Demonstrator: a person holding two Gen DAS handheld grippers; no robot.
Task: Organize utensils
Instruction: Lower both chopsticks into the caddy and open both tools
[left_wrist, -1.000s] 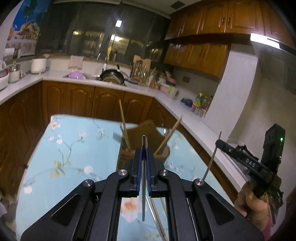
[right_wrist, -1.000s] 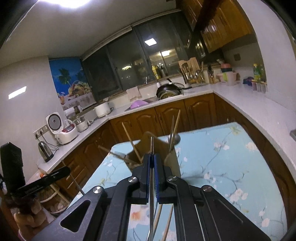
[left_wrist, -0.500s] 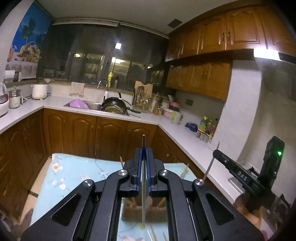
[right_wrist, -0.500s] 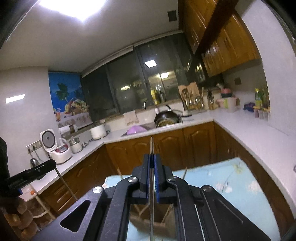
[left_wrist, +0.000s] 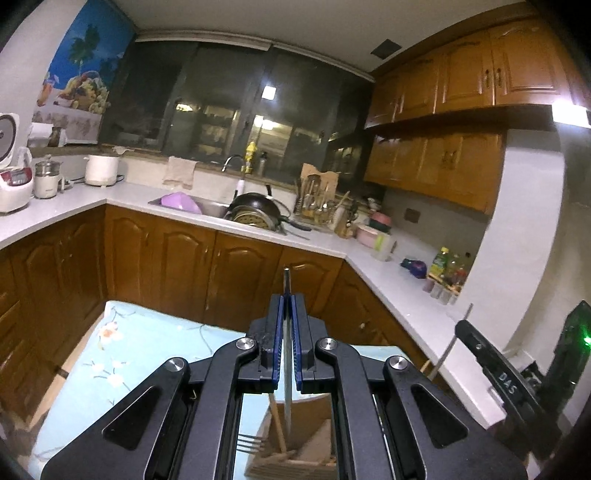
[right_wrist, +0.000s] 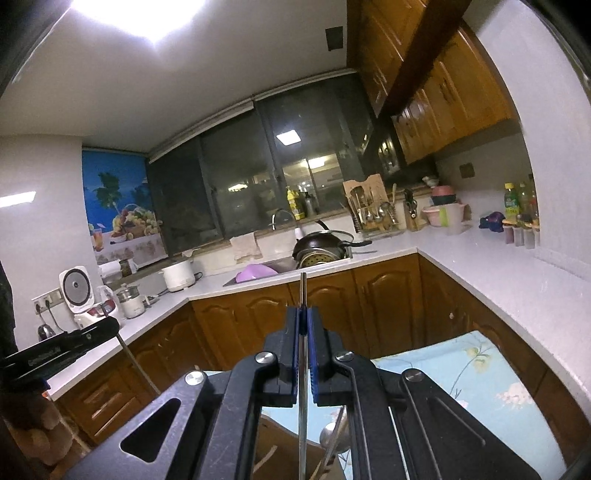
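Observation:
My left gripper (left_wrist: 287, 300) is shut on a thin metal utensil (left_wrist: 286, 354) that stands upright between the blue pads. Under it, at the bottom edge, a brown utensil holder (left_wrist: 317, 443) holds a fork (left_wrist: 251, 441) and a wooden chopstick (left_wrist: 277, 421). The holder stands on a table with a blue flowered cloth (left_wrist: 129, 350). My right gripper (right_wrist: 303, 311) is shut on another thin metal utensil (right_wrist: 303, 369). Beneath it I see the holder (right_wrist: 273, 454) and a spoon (right_wrist: 328, 435). Each gripper also appears in the other's view, the right gripper (left_wrist: 480, 350) and the left gripper (right_wrist: 62, 350), both raised beside the table.
A white counter (left_wrist: 388, 280) runs in an L behind the table, above brown cabinets (left_wrist: 184, 273). On it are a sink with a dark pan (left_wrist: 255, 212), a utensil rack (left_wrist: 317, 199), a rice cooker (left_wrist: 13, 181) and bottles (left_wrist: 447, 273). Wall cabinets (left_wrist: 465, 74) hang at upper right.
Both grippers have risen and tipped upward with their utensils still held. The holder and the table have slid to the bottom of both views, and the counter and windows now fill them.

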